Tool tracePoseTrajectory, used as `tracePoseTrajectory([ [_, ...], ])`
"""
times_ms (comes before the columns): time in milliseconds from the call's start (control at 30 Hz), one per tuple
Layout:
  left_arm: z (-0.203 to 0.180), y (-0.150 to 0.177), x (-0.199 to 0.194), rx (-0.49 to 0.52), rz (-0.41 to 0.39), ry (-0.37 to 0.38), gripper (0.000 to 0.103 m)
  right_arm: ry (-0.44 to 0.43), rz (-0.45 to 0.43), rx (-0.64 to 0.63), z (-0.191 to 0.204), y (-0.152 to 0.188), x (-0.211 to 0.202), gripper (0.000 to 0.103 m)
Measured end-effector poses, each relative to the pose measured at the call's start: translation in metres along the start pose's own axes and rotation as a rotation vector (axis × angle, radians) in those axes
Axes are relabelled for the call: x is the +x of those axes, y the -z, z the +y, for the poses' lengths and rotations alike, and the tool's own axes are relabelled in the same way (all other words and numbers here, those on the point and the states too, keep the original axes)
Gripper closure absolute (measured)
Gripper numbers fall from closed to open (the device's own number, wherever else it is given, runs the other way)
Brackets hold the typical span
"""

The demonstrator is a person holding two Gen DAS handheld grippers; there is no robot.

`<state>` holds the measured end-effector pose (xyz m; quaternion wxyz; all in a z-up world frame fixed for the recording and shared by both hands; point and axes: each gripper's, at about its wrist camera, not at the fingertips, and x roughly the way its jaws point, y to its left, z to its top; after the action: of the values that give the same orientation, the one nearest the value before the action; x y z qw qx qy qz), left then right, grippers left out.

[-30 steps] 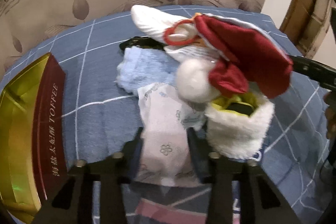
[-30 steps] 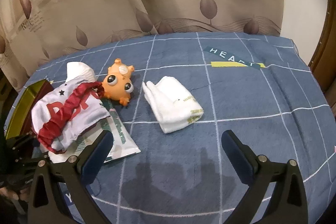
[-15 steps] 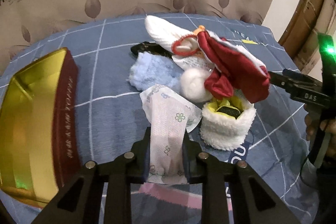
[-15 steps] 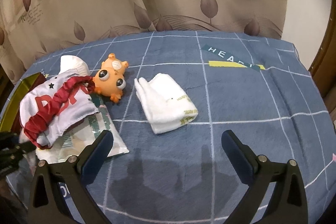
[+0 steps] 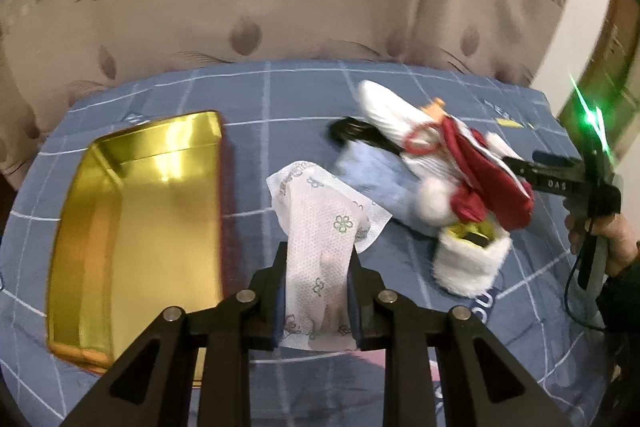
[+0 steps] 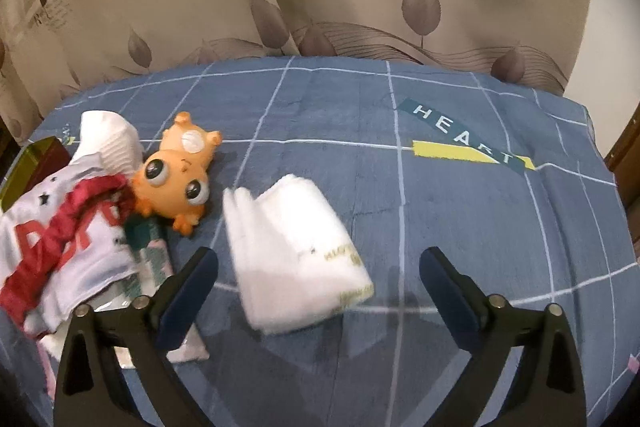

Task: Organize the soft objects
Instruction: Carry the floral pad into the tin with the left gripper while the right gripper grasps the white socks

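Observation:
My left gripper (image 5: 318, 259) is shut on a white packet with a green flower print (image 5: 320, 219) and holds it above the blue blanket, just right of an open gold tin (image 5: 132, 219). My right gripper (image 6: 320, 263) is wide open, its jaws closing slightly. A folded white towel (image 6: 296, 251) lies on the blanket between and ahead of its fingers, and the pads do not touch it. To the towel's left are an orange big-eyed toy (image 6: 176, 179) and a red-and-white cloth pile (image 6: 64, 243).
The pile (image 5: 480, 167) also holds a white pompom (image 5: 434, 201), a fluffy white cuff (image 5: 468, 267), a light blue cloth (image 5: 372, 171) and a white sock (image 6: 108, 143). A green-and-white packet (image 6: 152, 259) lies under the cloth. A beige curtain hangs behind the bed.
The left gripper closed on the flower-print packet and lifted it up and toward the gold tin. The right gripper moved down and closer to the folded towel.

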<state>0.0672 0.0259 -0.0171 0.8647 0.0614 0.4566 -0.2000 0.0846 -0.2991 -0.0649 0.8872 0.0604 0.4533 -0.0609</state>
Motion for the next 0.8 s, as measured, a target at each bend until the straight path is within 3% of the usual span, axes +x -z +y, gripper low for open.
tracePoseTrajectory([
  [133, 0.028, -0.004, -0.006, -0.047, -0.011, -0.048, 0.079, -0.004, 0.027, 0.026, 0.000, -0.001, 0.013, 0.019],
  [200, 0.040, -0.006, -0.008, -0.069, -0.012, -0.074, 0.079, -0.011, 0.031, 0.040, -0.001, 0.000, 0.016, 0.033],
  [467, 0.101, -0.008, -0.005, -0.170, 0.012, -0.163, 0.079, -0.001, -0.005, 0.095, 0.001, 0.007, 0.010, 0.052],
  [800, 0.146, -0.019, 0.025, -0.188, 0.051, -0.243, 0.078, 0.019, -0.033, 0.170, 0.004, 0.027, -0.005, 0.056],
])
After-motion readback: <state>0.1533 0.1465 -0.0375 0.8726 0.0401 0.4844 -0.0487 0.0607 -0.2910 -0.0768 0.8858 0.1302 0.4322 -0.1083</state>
